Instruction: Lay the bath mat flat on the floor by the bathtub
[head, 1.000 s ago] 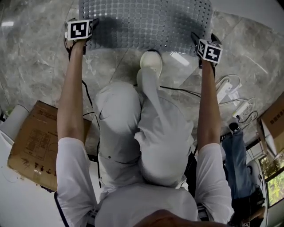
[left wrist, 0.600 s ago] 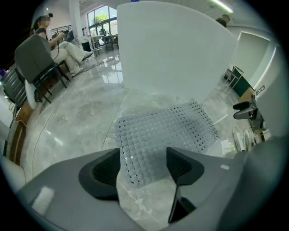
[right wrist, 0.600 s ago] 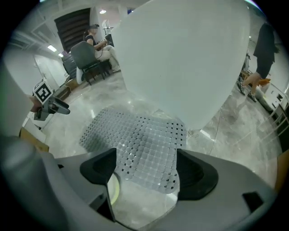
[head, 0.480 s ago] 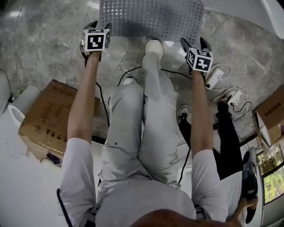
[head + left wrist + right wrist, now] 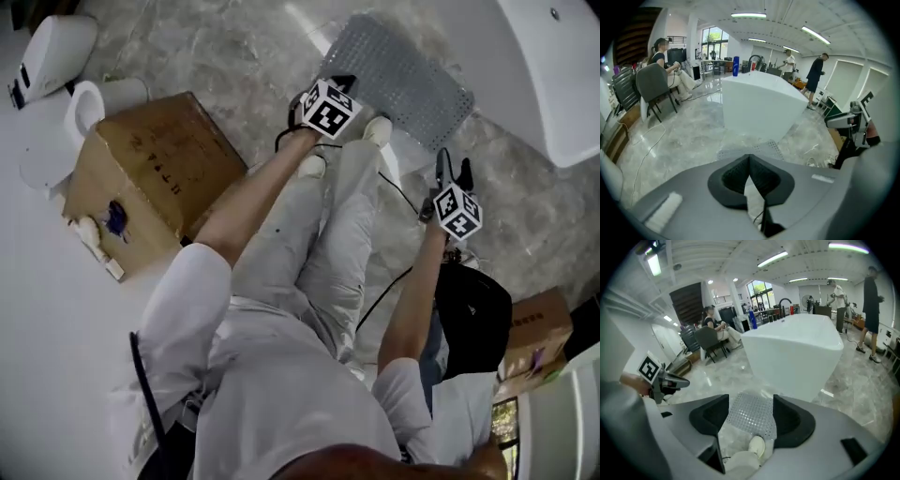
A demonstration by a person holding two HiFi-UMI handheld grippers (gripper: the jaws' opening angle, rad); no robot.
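Note:
The grey perforated bath mat (image 5: 398,80) lies flat on the marble floor beside the white bathtub (image 5: 553,75). My left gripper (image 5: 341,82) hovers over the mat's near corner, above the person's shoes, with its jaws shut on nothing. In the left gripper view the jaws (image 5: 749,158) meet, and the mat's edge (image 5: 750,149) shows beyond them, in front of the bathtub (image 5: 759,103). My right gripper (image 5: 453,167) is held to the right, off the mat. Its jaws (image 5: 751,404) stand open and empty, framing the mat (image 5: 752,416) far below.
A cardboard box (image 5: 150,169) and white fixtures (image 5: 56,56) stand at the left. A black cable (image 5: 398,192) runs across the floor by the person's legs. A dark bag (image 5: 473,300) and a small box (image 5: 530,328) lie at the lower right. People and chairs (image 5: 656,84) are in the background.
Both grippers have let go of the mat and risen away from it. The left gripper has shut. The mat now lies alone on the floor, and the head view has swung left.

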